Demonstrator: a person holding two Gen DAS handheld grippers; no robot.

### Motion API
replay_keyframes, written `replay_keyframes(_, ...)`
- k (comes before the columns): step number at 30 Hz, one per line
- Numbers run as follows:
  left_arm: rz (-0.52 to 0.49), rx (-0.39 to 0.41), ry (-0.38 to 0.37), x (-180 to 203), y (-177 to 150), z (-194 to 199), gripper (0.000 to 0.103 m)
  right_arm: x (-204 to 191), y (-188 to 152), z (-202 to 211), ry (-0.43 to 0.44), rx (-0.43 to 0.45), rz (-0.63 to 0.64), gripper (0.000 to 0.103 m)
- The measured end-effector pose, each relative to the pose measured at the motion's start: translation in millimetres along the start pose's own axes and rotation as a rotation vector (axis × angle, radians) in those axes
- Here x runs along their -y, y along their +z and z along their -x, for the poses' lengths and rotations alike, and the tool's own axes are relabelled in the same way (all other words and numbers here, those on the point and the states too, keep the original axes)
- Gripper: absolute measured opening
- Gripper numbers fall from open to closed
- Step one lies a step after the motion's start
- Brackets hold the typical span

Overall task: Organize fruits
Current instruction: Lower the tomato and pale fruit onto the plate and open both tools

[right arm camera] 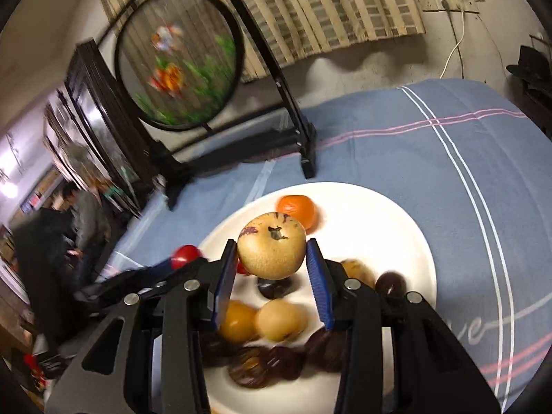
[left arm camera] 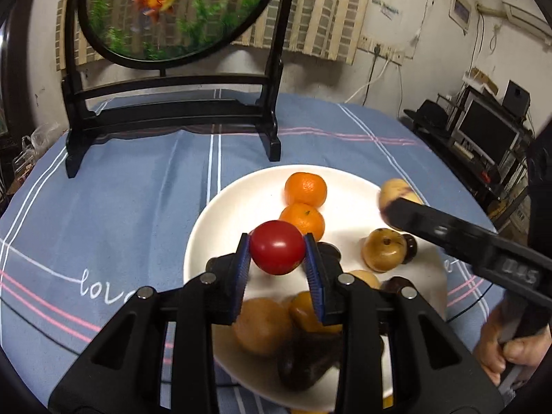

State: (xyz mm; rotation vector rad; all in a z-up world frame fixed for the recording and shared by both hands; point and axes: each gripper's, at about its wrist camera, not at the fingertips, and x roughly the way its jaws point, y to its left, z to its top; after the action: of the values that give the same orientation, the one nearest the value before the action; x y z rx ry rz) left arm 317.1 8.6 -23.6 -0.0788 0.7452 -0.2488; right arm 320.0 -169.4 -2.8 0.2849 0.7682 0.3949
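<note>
1. The left tongs [left arm camera: 277, 253] are closed on a red tomato [left arm camera: 277, 247], both blue pads pressed against its sides; the tomato is lifted clear above the near-left part of the white plate [left arm camera: 348, 186]
2. The right tongs [right arm camera: 272, 258] are closed on a pale yellow round fruit [right arm camera: 272, 249] with purple streaks and a dark stem scar facing the camera; it hangs above the middle of the plate [right arm camera: 390, 220]
3. In the left view the right tongs reach in from the right edge, the yellow fruit [left arm camera: 393, 189] at their tip over the plate's far-right rim, with a hand [left arm camera: 510, 345] on the handle at lower right
4. In the right view the left tongs enter from the left, the tomato [right arm camera: 185, 256] over the plate's left rim
5. On the plate: two oranges [left arm camera: 305, 189] touching one another toward the far side, a tan fruit [left arm camera: 383, 249] beside a dark one, and a near-side cluster of yellow-brown and dark purple fruits [right arm camera: 269, 362], blurred
6. The plate rests on a bench covered by a blue cloth [left arm camera: 138, 207] with white and pink stripes
7. A black-framed round goldfish screen [left arm camera: 172, 10] stands upright on the cloth beyond the plate, well apart from it
8. A person [right arm camera: 82, 214] is visible at the far left in the right view, blurred
</note>
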Motion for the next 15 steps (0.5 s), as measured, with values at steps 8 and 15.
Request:
replay_keyframes(8,-0.06,-0.049,-0.003,9.6,4.5,-27.8,0.032,15.7,4.4,-39.8,-0.088,-0.078,0.04,0.041)
replay_keyframes(15,-0.064,-0.065,0.018,7.8,-1.4,-37.3,0.06,14.9,8.8,-46.8,-0.123,-0.111,0.062,0.075)
